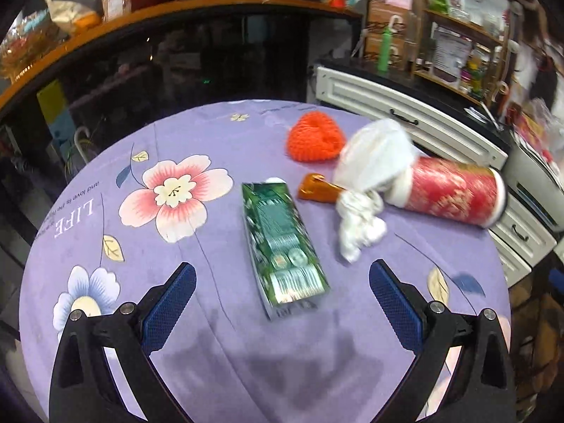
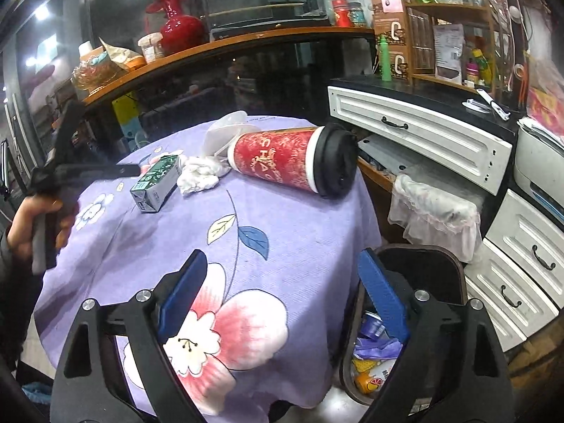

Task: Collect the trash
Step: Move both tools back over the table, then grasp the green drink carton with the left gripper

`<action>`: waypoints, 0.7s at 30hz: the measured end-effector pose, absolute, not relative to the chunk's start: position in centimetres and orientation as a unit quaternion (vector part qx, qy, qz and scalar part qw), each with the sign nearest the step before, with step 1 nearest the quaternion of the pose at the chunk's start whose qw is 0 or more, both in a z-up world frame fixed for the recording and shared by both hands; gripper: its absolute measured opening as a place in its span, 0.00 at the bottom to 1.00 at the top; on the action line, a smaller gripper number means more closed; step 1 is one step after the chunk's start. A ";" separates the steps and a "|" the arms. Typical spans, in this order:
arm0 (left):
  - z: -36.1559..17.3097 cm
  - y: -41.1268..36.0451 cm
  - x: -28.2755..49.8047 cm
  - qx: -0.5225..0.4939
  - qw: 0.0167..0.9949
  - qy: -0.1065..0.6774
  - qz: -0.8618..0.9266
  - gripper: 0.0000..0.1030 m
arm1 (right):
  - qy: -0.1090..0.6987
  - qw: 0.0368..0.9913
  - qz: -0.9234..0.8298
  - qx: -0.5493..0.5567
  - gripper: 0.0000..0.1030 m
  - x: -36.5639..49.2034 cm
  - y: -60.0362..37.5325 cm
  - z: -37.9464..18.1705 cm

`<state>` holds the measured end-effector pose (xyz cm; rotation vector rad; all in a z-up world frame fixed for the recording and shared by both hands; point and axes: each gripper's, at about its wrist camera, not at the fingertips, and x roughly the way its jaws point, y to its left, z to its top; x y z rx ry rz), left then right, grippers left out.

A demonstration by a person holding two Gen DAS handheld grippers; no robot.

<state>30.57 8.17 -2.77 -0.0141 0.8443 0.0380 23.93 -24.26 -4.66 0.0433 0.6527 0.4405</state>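
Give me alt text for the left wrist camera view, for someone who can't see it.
An open, empty left claw hovers over a green carton lying flat on a purple floral tablecloth. Beyond it lie crumpled white tissue, an orange wrapper, an orange crocheted piece and a red cup on its side.

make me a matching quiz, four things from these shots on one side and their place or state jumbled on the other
Things:
1. green carton
2. red cup
3. bin
4. orange net

Places or states:
A. on the floor beside the table, trash inside
B. lying on its side, black lid on, near the table's edge
C. lying flat ahead of the open left gripper
D. at the far side of the table, behind the white bag

Pairs: 1-C, 2-B, 3-A, 4-D
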 end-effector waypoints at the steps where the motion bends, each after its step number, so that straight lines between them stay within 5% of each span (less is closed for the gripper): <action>1: -3.0 8.2 31.1 -0.005 0.909 0.415 0.020 0.94 | 0.320 0.922 0.215 0.021 0.84 23.9 -24.1 -4.7; 11: -6.4 9.0 37.0 0.000 0.877 0.480 0.032 0.73 | 0.315 0.921 0.229 0.015 0.84 24.3 -22.1 -3.7; 16: -7.1 10.6 37.1 -0.051 0.871 0.488 0.023 0.48 | 0.308 0.919 0.244 0.001 0.84 24.9 -19.8 -3.0; 21: -6.2 11.1 34.6 -0.077 0.888 0.454 0.025 0.47 | 0.315 0.911 0.265 0.001 0.84 26.1 -17.3 -2.9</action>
